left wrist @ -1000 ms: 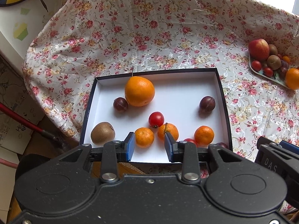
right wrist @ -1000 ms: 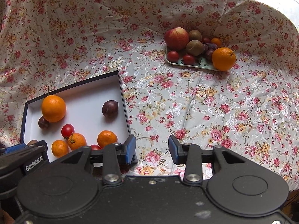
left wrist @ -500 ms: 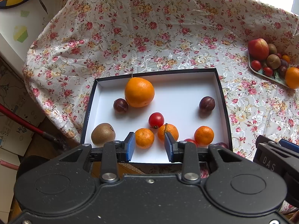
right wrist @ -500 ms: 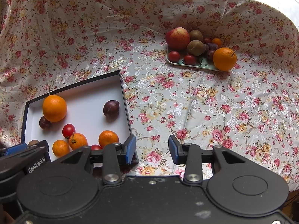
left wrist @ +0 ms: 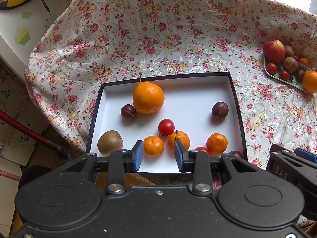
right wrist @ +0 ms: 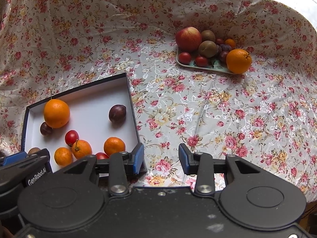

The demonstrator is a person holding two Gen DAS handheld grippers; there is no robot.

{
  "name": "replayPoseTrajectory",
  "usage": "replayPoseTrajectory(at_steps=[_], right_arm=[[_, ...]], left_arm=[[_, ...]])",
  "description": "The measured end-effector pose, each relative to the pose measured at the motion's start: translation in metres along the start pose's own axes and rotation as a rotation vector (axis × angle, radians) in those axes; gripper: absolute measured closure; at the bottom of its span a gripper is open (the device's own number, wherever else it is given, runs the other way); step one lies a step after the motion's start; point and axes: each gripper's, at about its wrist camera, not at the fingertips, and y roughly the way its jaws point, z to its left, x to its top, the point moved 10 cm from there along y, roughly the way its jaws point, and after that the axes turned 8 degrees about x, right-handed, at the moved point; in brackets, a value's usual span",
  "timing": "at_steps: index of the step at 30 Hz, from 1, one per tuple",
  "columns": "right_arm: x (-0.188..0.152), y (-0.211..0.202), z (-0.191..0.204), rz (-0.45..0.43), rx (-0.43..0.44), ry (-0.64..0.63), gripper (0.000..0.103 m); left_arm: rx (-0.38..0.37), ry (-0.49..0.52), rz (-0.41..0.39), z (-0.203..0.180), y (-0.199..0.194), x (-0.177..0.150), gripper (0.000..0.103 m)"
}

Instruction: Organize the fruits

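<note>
Between box (right wrist: 130, 99) and tray (right wrist: 200, 66) bare floral cloth (right wrist: 198, 109); both jaws apart, empty

The left gripper (left wrist: 158, 156) holds its blue-padded fingers (left wrist: 138, 155) parted with nothing between them, aimed toward twelve o'clock. The right gripper (right wrist: 160, 158) is likewise spread and empty, pointing the same way; each gripper's black body shows at the edge of the other's view
</note>
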Motion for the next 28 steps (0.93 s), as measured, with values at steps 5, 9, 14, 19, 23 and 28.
replayPoseTrajectory(at_steps=[5,9,14,19,23,28], right_arm=[[0.0001,0.0002,0.0006,0.0,0.002,0.0,0.063],[0.0004,-0.0002,0.0007,-0.001,0.003,-0.002,0.063],[0.0001,-0.0003,0.0006,0.001,0.001,0.001,0.063],[0.0001,0.0005,0.0003,0.002,-0.001,-0.002,0.063],[-0.0003,0.0015,0.0003,0.004,-0.002,-0.003,0.063],[-0.0008,0.0019,0.0003,0.005,-0.002,-0.004,0.063]], left_arm=[[0.002,0.004,-0.004,0.0,0.0,0.0004,0.06],[0.003,0.006,-0.003,-0.0005,0.0,0.0,0.06],[0.005,0.013,-0.006,-0.0009,-0.0004,0.0005,0.06],[0.005,0.016,-0.008,-0.0007,-0.0006,0.0003,0.06],[0.006,0.021,-0.014,-0.0008,-0.0015,0.0009,0.06],[0.006,0.023,-0.02,-0.001,-0.0025,0.0016,0.06]])
